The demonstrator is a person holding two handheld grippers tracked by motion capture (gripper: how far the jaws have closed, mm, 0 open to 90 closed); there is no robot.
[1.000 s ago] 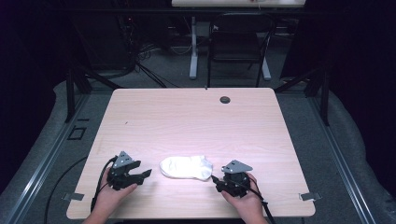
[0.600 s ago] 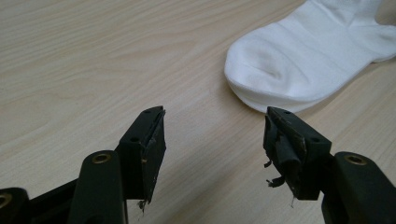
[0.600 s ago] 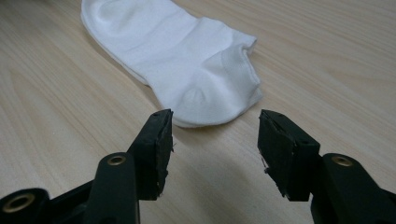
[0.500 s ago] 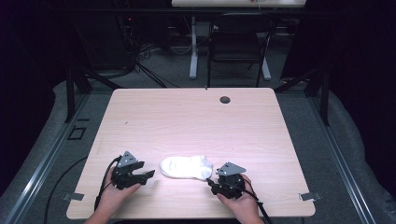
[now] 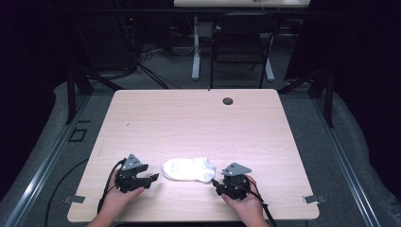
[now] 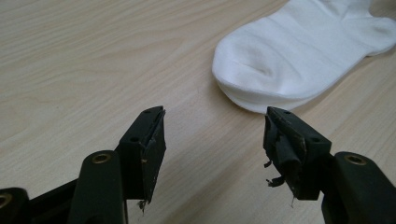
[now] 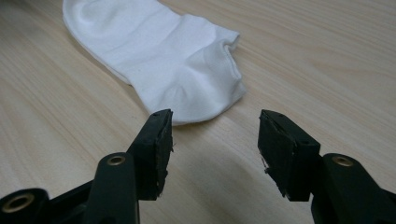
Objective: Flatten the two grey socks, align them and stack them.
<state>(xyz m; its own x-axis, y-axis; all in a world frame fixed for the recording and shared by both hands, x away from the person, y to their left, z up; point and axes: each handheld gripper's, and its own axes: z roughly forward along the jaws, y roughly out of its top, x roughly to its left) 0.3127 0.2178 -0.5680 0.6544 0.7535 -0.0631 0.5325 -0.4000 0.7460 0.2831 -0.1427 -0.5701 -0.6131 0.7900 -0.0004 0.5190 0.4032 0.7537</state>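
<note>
Left gripper (image 5: 150,178) low near the front edge, held in left hand (image 5: 118,201), fingers (image 6: 144,144) spread wide, nothing between. Right gripper (image 5: 216,183) in right hand (image 5: 246,205), fingers (image 7: 154,144) also apart, empty. Both point inward.

We saw a plain white sock (image 5: 188,169) on a light brown wooden surface (image 5: 198,123) with thin streaks. Both grippers were black. The floor (image 5: 42,142) was grey.
</note>
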